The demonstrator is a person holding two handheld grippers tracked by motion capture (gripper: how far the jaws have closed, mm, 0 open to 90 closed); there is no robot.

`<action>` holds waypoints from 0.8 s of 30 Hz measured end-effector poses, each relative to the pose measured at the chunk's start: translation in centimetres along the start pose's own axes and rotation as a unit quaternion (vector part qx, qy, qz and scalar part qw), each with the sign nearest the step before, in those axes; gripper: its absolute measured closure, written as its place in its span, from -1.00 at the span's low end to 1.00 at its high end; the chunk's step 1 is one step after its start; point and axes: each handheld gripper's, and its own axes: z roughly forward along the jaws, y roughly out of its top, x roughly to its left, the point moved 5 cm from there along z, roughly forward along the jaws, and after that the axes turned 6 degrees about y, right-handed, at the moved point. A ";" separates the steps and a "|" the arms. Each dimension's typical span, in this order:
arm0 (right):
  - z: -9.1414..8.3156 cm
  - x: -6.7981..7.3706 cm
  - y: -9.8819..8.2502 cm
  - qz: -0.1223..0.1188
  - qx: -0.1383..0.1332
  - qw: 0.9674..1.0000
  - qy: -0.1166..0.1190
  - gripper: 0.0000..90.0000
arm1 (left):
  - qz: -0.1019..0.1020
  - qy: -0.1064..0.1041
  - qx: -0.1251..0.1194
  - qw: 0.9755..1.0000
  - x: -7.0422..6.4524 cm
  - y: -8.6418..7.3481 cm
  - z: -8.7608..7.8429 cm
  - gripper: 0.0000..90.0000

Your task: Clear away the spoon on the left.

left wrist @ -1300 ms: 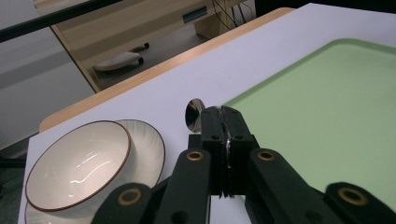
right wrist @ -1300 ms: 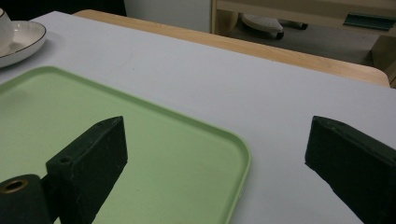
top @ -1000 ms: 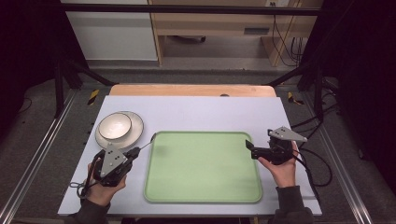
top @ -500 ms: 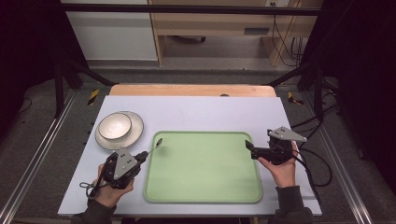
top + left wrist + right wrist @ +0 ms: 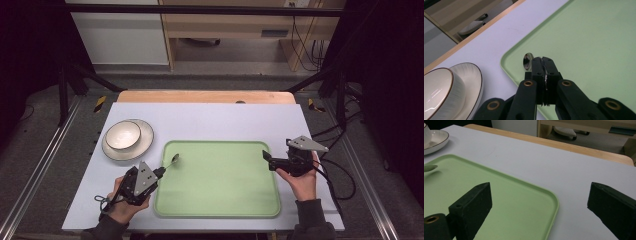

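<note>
Moved from beside the dishes toward the tray since a second earlier, the left claw point(image 5: 161, 171) now sits at the near left corner of the green tray point(image 5: 220, 207), its jaws clamped together on the handle of a small metal spoon point(image 5: 174, 159). Seen from the high view, the spoon's bowl points out over the tray's upper left corner; earlier it hung over the bare surface just short of the tray's edge.

No brand, label or writing can be read on any object.

From the left gripper view, the spoon point(image 5: 527, 61) shows as a polished, mirror-bright oval bowl standing on edge just beyond the jaw tips, its thin handle pinched between the pads and hidden by them. It is above the tray's rounded corner, and whether it touches the tray cannot be told.

A cream bowl point(image 5: 123, 134) with a dark rim rests on a matching ribbed plate point(image 5: 144, 143) on the pale surface point(image 5: 210, 117), just left of the tray and apart from it.

At the tray's right edge, the right claw point(image 5: 266, 158) has held its place, jaws standing wide apart with nothing between them.
</note>
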 end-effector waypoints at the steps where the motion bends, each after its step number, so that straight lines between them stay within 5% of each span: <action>1: 0.0 0.0 0.0 0.000 0.000 1.000 0.000 -0.87 | 0.003 0.001 0.002 1.000 -0.1 0.0 0.1 0.97; 18: 0.1 0.0 -0.1 -0.001 0.003 1.000 0.002 -0.87 | 0.062 0.005 0.011 0.998 -1.7 0.0 0.5 0.93; 24: 0.1 0.0 -0.1 -0.002 0.003 1.000 0.001 -0.87 | 0.094 0.001 0.013 0.996 -2.4 0.0 0.6 0.91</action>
